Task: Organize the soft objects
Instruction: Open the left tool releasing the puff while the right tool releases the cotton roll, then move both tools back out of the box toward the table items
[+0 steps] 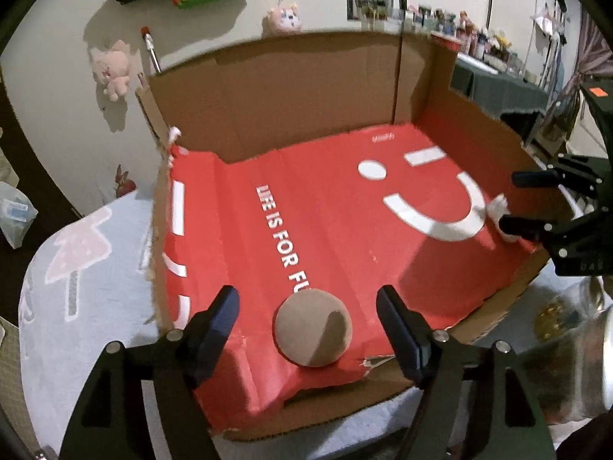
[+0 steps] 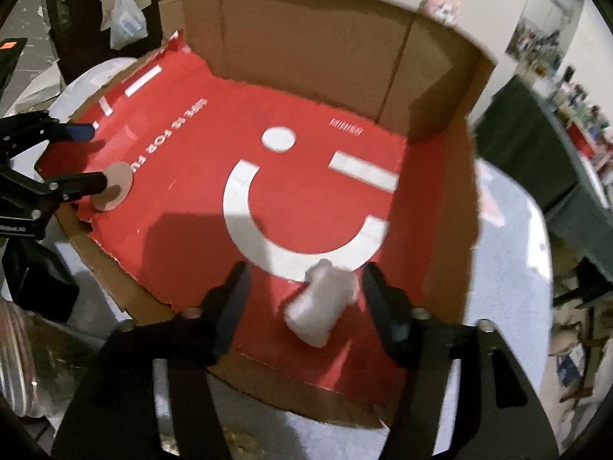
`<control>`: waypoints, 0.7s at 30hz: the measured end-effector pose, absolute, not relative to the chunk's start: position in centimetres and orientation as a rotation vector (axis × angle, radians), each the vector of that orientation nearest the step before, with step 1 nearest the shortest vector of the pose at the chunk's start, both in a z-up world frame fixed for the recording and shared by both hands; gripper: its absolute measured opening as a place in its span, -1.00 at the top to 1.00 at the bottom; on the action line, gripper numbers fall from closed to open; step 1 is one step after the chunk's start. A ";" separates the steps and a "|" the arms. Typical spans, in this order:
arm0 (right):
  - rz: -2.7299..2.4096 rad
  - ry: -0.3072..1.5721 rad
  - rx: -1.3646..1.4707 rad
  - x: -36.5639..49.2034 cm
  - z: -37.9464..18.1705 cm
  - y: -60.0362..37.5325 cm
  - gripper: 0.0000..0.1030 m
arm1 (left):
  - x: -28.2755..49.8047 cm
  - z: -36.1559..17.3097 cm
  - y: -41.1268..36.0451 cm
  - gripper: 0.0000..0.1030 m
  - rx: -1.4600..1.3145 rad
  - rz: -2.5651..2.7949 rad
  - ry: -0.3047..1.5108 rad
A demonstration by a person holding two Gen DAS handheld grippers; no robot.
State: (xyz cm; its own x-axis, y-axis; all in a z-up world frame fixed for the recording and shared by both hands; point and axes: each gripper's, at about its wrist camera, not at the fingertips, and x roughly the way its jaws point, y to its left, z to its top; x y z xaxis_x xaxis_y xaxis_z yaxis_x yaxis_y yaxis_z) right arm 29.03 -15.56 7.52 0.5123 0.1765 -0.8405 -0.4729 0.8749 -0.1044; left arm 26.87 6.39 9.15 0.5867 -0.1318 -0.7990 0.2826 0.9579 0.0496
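A shallow cardboard box (image 1: 306, 88) with a red printed floor lies open on a pale blanket. A brown round soft pad (image 1: 312, 327) rests on the red floor at the box's near edge. My left gripper (image 1: 308, 298) is open around it, with a gap on each side. A white soft roll (image 2: 320, 303) lies on the red floor by the white smile mark. My right gripper (image 2: 305, 272) stands open over it, its pads off the roll. In the left wrist view the right gripper (image 1: 509, 201) and the white roll (image 1: 498, 207) show at the box's right edge. In the right wrist view the left gripper (image 2: 95, 156) and the brown pad (image 2: 115, 188) are at the left.
The box's tall brown back wall (image 2: 306, 30) closes the far side; its near edge is low and torn. The blanket (image 1: 76, 268) has a pink tree print. Pink plush toys (image 1: 113, 69) hang on the wall. A table with a dark cloth (image 2: 536, 145) stands at the right.
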 end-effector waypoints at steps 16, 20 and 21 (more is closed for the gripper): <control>0.381 0.674 -0.256 20.3 17.4 -16.9 -0.55 | 17.0 17.5 5.9 -1.00 0.102 -0.180 0.576; 0.381 0.583 -0.247 16.4 19.1 -17.0 -0.62 | 13.6 18.7 5.5 -1.00 0.080 -0.178 0.506; 0.374 0.554 -0.243 15.2 19.4 -17.0 -0.64 | 12.5 19.0 5.3 -1.00 0.077 -0.177 0.484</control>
